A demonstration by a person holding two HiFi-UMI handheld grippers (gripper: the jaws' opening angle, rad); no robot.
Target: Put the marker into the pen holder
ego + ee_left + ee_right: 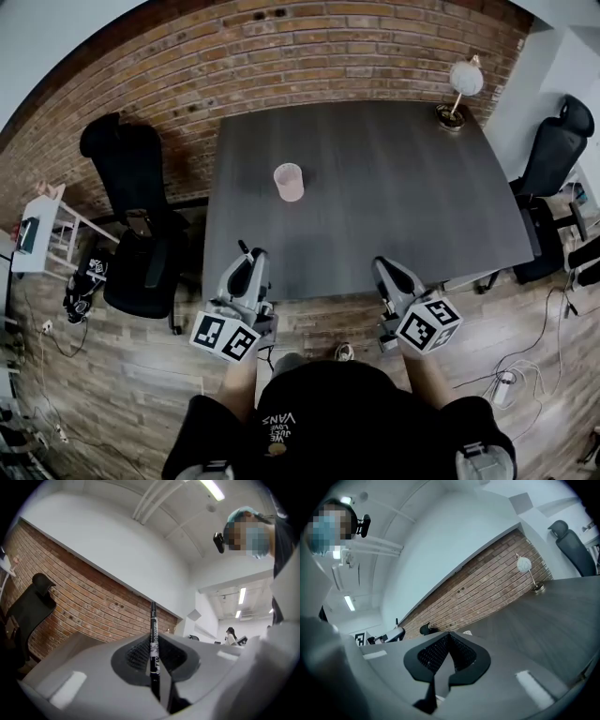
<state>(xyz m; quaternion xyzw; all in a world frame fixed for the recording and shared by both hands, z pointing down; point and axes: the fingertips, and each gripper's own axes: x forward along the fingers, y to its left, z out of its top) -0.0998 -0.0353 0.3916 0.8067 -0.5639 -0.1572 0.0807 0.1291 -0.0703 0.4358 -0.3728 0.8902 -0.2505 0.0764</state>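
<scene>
Left gripper (247, 264) pinches the black marker (153, 641) at the table's (403, 187) near edge, long axis along the jaws, pointing toward the far edge. Right gripper (383, 268) has its jaws pressed together, nothing between; the pen holder (289, 182) stands left of centre

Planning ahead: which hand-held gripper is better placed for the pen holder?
Left: the left hand-held gripper is shut on the marker and nearer the pen holder; the right hand-held gripper is shut, empty.

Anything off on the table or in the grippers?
Nothing stands out. Pen holder and lamp stand upright on the table; the left gripper clamps the marker, the right gripper is shut and empty.
</scene>
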